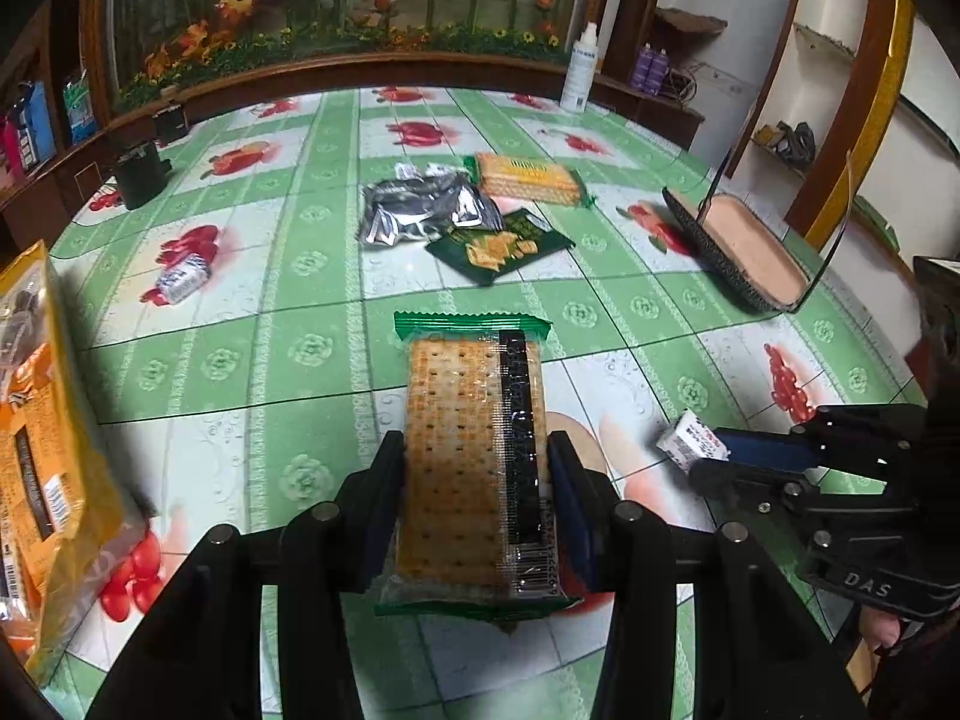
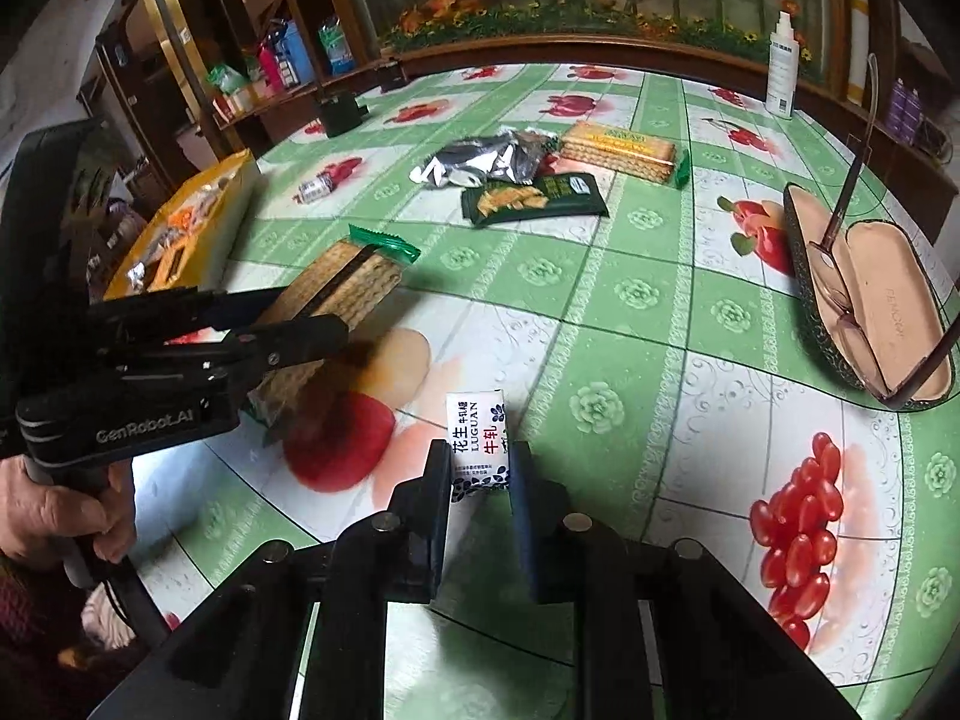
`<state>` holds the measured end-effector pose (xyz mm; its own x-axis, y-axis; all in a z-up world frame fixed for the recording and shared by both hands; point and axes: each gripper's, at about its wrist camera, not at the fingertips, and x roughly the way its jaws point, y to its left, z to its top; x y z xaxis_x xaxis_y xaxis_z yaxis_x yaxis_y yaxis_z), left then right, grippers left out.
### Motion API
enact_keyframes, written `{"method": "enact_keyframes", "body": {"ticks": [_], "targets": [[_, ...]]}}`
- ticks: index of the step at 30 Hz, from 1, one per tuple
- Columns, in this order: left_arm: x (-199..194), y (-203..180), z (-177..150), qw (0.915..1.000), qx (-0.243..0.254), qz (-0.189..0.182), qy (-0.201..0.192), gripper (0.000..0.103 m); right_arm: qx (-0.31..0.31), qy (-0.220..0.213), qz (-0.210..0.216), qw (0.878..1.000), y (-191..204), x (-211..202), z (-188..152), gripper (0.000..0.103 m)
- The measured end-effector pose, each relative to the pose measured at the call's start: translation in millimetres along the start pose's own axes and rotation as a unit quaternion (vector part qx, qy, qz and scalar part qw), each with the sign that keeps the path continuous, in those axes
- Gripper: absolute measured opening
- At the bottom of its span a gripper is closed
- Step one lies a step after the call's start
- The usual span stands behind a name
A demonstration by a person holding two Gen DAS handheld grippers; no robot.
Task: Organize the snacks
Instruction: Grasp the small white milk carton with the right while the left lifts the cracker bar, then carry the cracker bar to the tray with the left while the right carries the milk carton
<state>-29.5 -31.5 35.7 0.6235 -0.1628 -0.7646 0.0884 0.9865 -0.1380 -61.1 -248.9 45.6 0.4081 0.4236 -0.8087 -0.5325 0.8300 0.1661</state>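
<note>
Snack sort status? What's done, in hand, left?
Done: can't tell; the yellow box already holds some packets. In hand: left hand-held gripper grips a green-edged cracker pack; right hand-held gripper grips a small white candy. Left: silver foil bag, dark green pack, long biscuit pack.
</note>
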Motion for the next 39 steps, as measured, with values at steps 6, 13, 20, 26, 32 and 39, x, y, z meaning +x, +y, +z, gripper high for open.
{"method": "enact_keyframes", "body": {"ticks": [6,13,20,26,32,39], "targets": [[-25,23,-3,0.9996,-0.021,0.006,-0.019,0.046,0.0,-0.012,0.018,1.0,21,2,12,0.021],[-66,69,-10,0.9965,-0.059,0.026,-0.052,0.046,-0.015,-0.012,0.052,0.998,61,13,33,0.021],[-107,134,-19,0.9874,-0.12,0.056,-0.088,0.046,-0.043,-0.013,0.079,0.996,109,22,58,0.021],[-128,191,-33,0.9749,-0.175,0.087,-0.106,0.046,-0.081,-0.012,0.098,0.992,162,33,81,0.021],[-130,222,-51,0.9673,-0.206,0.11,-0.098,0.046,-0.105,-0.019,0.115,0.988,212,51,110,0.021],[-119,220,-72,0.9677,-0.208,0.12,-0.077,0.046,-0.09,-0.019,0.125,0.988,244,96,150,0.021]]}}
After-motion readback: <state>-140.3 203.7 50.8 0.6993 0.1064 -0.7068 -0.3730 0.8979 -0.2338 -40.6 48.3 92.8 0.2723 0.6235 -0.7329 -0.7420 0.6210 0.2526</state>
